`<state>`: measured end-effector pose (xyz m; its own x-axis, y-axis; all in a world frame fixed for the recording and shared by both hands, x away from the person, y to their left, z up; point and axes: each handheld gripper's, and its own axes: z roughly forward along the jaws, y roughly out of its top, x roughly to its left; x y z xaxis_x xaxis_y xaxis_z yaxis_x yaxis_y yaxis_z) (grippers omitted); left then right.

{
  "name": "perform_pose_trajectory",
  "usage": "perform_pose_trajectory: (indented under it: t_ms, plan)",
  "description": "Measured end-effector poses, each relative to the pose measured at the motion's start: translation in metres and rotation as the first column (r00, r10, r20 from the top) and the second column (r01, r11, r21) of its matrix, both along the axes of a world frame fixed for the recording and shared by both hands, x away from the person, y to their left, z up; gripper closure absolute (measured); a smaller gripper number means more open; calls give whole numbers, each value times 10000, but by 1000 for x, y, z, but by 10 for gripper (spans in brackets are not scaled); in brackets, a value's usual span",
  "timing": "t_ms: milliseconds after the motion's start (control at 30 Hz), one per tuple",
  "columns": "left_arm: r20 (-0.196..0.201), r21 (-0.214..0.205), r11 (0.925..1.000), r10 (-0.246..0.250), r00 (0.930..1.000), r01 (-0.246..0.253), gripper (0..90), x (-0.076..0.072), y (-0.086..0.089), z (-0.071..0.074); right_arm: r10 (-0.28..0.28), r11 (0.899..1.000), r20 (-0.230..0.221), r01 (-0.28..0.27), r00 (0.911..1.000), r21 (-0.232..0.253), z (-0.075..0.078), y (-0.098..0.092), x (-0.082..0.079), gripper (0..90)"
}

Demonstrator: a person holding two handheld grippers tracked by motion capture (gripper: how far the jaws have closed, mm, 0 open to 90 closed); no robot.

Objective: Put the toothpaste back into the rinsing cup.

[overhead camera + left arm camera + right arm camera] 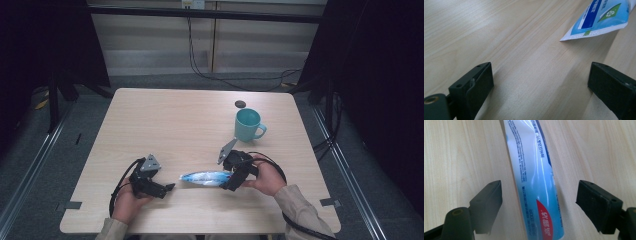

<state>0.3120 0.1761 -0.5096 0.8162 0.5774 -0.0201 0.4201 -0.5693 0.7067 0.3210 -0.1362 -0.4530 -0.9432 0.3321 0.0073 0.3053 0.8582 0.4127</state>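
Pale wood-grain counter stands on grey carpet before a light wall with dangling black cables. Near its front edge lies a blue-and-white toothpaste tube. Behind the tube sits a teal mug. Right claw straddles the tube, spread; left claw, spread, is just beside the tube's crimped end.

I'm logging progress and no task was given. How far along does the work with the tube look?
Done: nothing visibly; the toothpaste tube lies flat on the table. In hand: the right hand-held gripper is open astride the tube; the left hand-held gripper waits open by its crimped end. Left: closing and lifting. The mug stands untouched.
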Motion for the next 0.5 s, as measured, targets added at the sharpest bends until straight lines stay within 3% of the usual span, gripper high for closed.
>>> perform_pose_trajectory:
  t_ms: [500]
  plan:
    - [-1,-4,10000,4,10000,-4,60,0,0,0,206,9991,-227,-214,9995,-369,-2,8,3,228]
